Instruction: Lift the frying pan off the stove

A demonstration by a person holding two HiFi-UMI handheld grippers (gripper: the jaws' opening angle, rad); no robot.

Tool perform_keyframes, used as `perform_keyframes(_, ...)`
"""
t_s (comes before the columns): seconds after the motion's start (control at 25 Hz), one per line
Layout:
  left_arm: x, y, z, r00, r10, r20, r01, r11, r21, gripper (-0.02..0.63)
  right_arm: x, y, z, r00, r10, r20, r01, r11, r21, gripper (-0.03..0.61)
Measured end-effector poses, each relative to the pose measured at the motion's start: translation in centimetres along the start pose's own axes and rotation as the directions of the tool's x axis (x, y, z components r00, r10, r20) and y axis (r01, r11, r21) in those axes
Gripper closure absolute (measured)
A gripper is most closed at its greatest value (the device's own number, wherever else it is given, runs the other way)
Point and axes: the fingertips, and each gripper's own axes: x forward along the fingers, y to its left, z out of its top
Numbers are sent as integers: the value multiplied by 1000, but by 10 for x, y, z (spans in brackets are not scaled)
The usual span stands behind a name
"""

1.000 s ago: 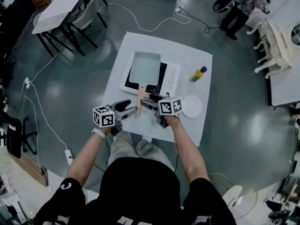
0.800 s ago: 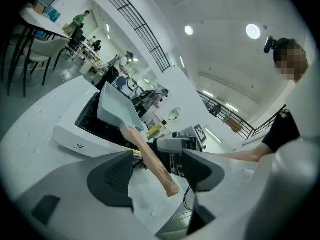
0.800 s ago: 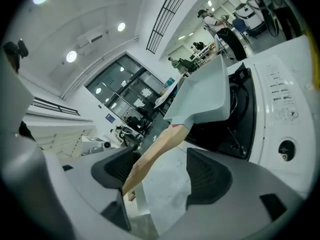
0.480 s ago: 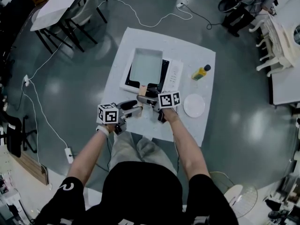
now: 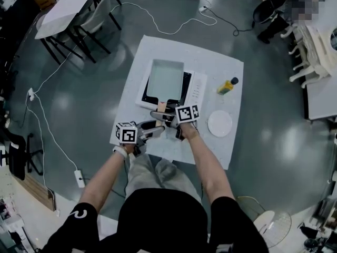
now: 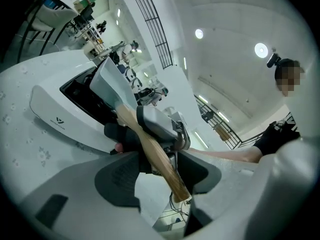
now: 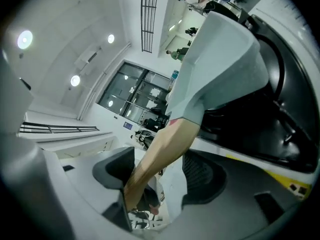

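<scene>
Two claws are straddling the light wooden handle (image 6: 152, 151) of the grey rectangular frying pan (image 5: 165, 79), which is sitting on the white-and-black stove (image 5: 195, 86). The left claw (image 6: 159, 176) is closing around the handle, and the right claw (image 7: 160, 176) is standing wide. The next move is probably requiring firm clamping, then level lifting.

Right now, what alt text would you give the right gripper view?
The wooden handle of the grey frying pan runs between the right gripper's fingers, touching one and clear of the other. The pan sits on the black stove.

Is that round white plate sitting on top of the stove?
No, the round white plate lies flat on the white table, apart from the white-and-black stove.
</scene>
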Motion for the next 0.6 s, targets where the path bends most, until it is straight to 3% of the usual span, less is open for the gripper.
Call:
perform_keyframes(0.12,4,-4,3,1000,-19,18,20,1000,-16,422,2,5,-2,999,34,0,-34,999,23,357)
perform_keyframes(0.6,1,-2,4,999,13,39,-14,1000,19,428,2,8,-1,997,58,51,-60,998,34,391)
